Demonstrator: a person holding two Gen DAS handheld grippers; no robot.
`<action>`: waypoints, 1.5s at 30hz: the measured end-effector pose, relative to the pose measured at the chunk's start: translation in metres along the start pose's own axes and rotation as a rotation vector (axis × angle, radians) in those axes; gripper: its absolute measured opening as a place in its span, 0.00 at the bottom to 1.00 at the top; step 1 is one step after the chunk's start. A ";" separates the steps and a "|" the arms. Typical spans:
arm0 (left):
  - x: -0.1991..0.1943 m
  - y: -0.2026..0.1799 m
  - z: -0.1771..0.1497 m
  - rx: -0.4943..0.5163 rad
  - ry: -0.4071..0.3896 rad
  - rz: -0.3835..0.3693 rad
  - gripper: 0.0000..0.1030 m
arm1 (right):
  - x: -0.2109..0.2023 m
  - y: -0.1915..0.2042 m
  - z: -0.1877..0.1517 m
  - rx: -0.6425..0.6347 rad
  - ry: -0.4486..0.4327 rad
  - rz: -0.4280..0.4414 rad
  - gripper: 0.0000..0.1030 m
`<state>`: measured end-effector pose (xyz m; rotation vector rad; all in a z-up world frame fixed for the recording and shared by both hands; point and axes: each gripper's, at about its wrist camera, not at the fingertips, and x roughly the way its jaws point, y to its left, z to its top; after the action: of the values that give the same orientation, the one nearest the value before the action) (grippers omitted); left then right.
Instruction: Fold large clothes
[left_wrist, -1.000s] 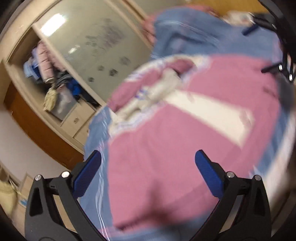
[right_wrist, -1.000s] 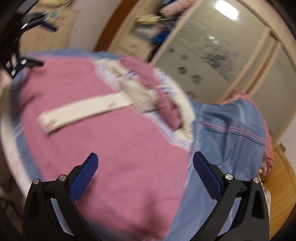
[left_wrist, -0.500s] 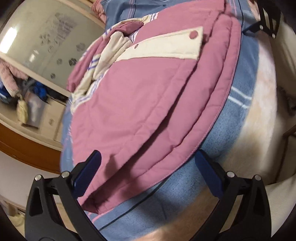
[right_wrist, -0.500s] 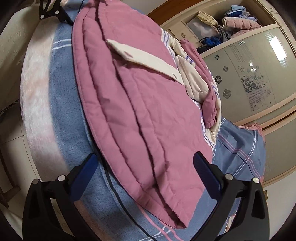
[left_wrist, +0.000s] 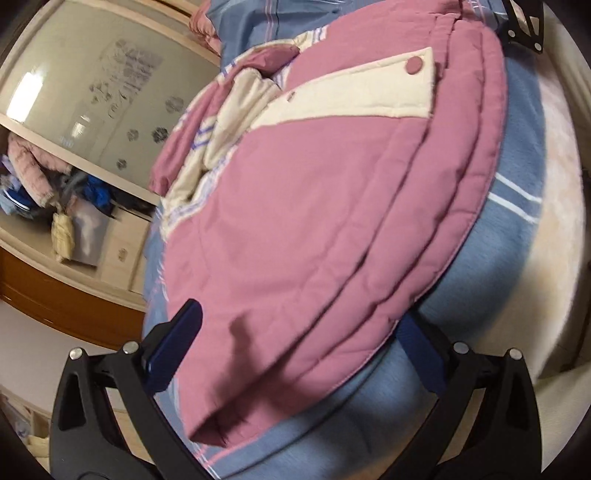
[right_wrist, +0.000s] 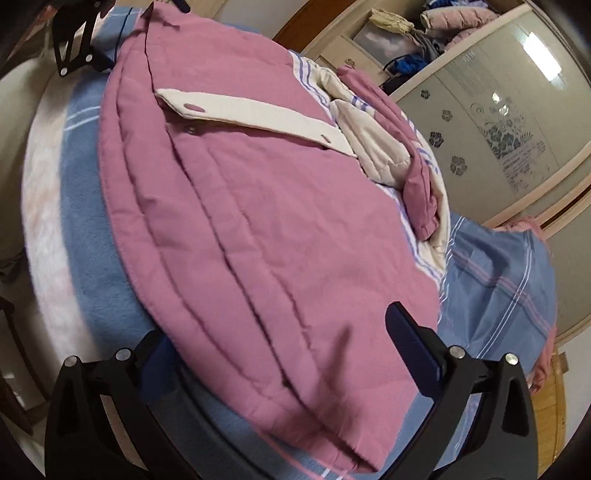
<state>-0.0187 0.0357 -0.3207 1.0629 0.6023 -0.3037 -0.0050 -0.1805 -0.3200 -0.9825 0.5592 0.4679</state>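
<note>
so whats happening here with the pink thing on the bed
A person with tongs in each hand is folding a pink quilted jacket that lies on a blue striped bedsheet. The left tongs and right tongs are both open, each straddling a corner of the jacket's near edge, with one finger under the stacked layers. Neither has closed on the fabric yet.
</note>
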 end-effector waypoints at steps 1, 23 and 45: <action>0.000 0.001 0.002 -0.002 -0.016 0.044 0.98 | 0.000 0.004 0.002 -0.023 -0.021 -0.036 0.99; 0.012 0.011 0.037 -0.010 -0.130 0.375 0.14 | 0.014 0.002 0.033 -0.112 -0.024 -0.293 0.05; 0.285 0.270 0.212 -0.034 0.009 0.335 0.26 | 0.269 -0.333 0.146 0.280 0.225 0.001 0.11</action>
<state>0.4142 -0.0113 -0.2218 1.1126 0.4266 0.0032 0.4347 -0.1812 -0.2130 -0.7704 0.8041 0.2713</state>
